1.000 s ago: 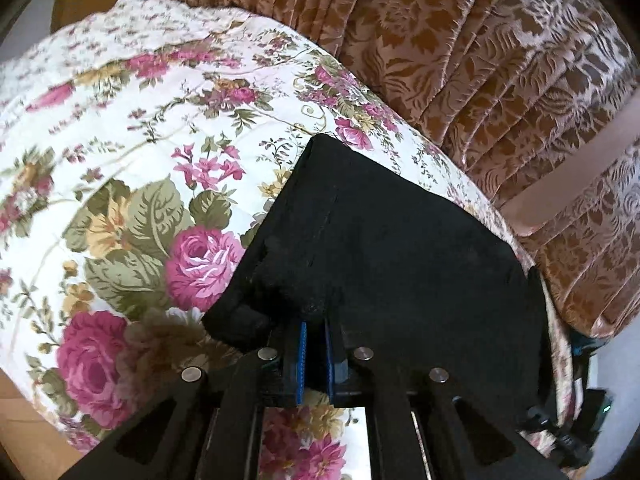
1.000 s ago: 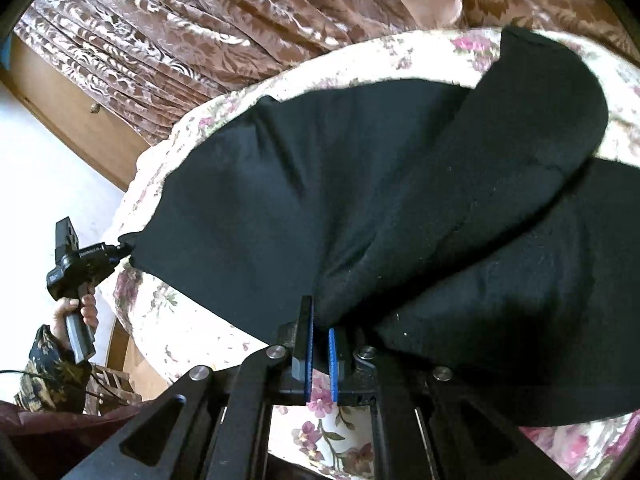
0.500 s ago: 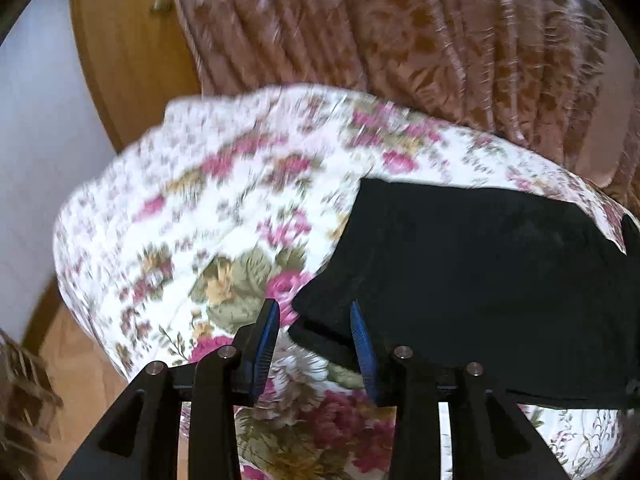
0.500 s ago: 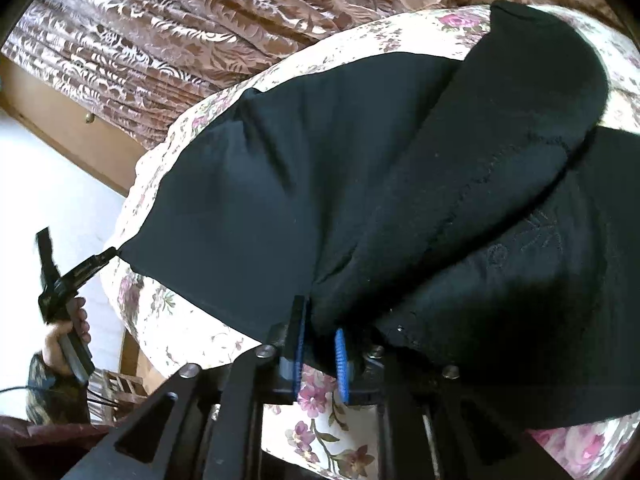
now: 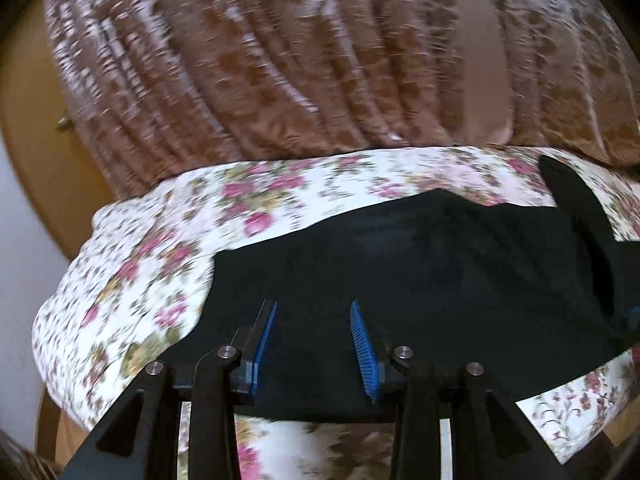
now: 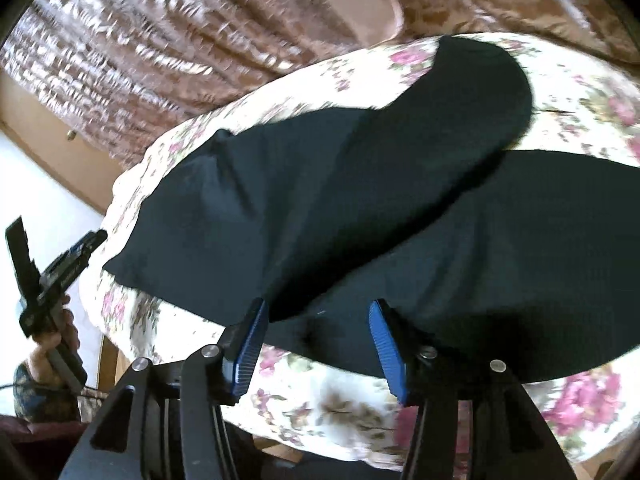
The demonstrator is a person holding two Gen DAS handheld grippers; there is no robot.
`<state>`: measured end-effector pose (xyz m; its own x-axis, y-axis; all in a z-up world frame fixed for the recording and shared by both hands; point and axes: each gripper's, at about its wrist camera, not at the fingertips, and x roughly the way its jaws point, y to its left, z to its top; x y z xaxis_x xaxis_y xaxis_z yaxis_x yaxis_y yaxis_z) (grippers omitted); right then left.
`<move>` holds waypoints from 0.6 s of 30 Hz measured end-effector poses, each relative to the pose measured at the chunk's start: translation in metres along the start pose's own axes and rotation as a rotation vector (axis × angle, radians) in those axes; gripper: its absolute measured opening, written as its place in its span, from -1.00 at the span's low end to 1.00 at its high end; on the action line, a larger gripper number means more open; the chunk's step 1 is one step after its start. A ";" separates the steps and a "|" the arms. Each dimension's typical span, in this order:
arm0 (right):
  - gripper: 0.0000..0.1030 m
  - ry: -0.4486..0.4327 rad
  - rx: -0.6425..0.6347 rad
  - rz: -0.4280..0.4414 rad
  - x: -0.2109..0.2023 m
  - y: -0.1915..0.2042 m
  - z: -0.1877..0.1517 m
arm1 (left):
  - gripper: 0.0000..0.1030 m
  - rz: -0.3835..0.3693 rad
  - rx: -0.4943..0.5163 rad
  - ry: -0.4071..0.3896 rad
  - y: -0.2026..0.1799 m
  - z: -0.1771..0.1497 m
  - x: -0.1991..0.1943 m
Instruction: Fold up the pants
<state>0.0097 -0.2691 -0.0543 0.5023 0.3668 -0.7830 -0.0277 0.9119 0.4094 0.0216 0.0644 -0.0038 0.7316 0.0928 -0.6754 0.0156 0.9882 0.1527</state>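
Note:
Black pants lie spread on a floral cloth over a table. In the right wrist view the pants show one leg folded across the other, its rounded end at the far side. My left gripper is open and empty, its blue pads just above the pants' near edge. My right gripper is open and empty over the pants' near edge. The left gripper also shows in the right wrist view, held off the table's left end.
Brown patterned curtains hang close behind the table. A wooden door or panel stands at the left. The floral table edge drops off just below the right gripper.
Both grippers have opened and let go of the pants. The left gripper has pulled back and swung right; the pants now lie flat on the cloth.

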 end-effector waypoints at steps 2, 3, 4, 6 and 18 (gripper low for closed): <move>0.03 -0.025 0.019 -0.025 -0.007 -0.008 0.007 | -0.28 -0.021 0.030 -0.001 -0.014 0.003 0.002; 0.03 -0.030 0.024 -0.030 -0.009 -0.010 0.009 | -0.28 -0.029 0.045 -0.003 -0.021 0.005 0.003; 0.03 -0.042 0.033 -0.039 -0.010 -0.014 0.015 | -0.28 -0.039 0.059 -0.001 -0.027 0.006 0.004; 0.03 -0.056 0.041 -0.053 -0.012 -0.020 0.023 | -0.28 -0.049 0.078 0.002 -0.037 0.007 0.006; 0.06 -0.122 0.036 -0.124 0.007 -0.037 0.116 | -0.28 -0.075 0.173 0.036 -0.073 0.011 0.024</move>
<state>0.1145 -0.3213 -0.0209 0.6015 0.2248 -0.7666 0.0711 0.9407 0.3317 0.0456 -0.0068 -0.0236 0.6989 0.0275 -0.7147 0.1884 0.9569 0.2210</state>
